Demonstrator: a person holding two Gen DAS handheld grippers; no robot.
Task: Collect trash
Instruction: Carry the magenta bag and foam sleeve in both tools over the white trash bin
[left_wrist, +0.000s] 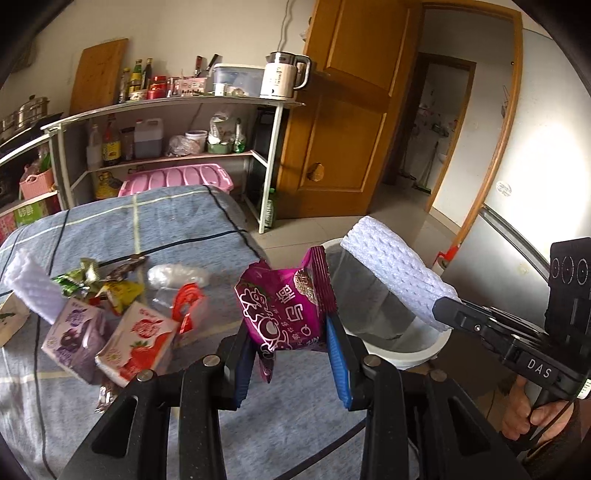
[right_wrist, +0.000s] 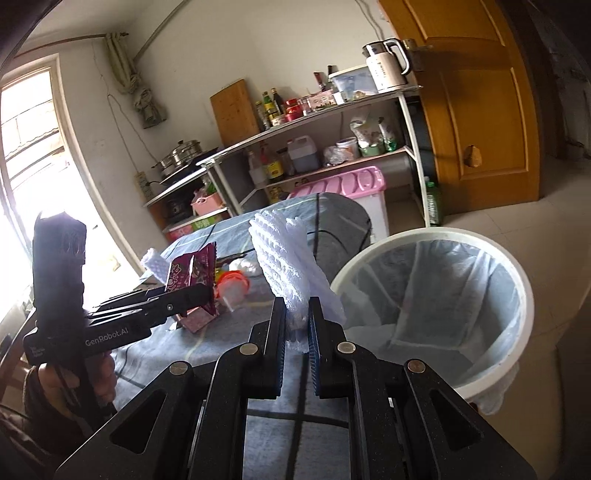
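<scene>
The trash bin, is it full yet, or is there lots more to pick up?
Nothing shows in the trash bin yet. The left tool holds a purple snack wrapper; the right tool holds white foam netting. Juice cartons, candy wrappers and more foam netting remain on the table.

Glossy purple foil wrapper (left_wrist: 286, 295), white foam netting (right_wrist: 288, 266), matt checked cloth table cover (left_wrist: 166, 221), white plastic bin (right_wrist: 491, 350)

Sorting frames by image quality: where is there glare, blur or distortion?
Right wrist view: window blown out white, left tongs backlit dark. Left wrist view: bright patch on the wall, juice cartons slightly blurred. Both: fisheye bends the shelf rack and door frame.
</scene>
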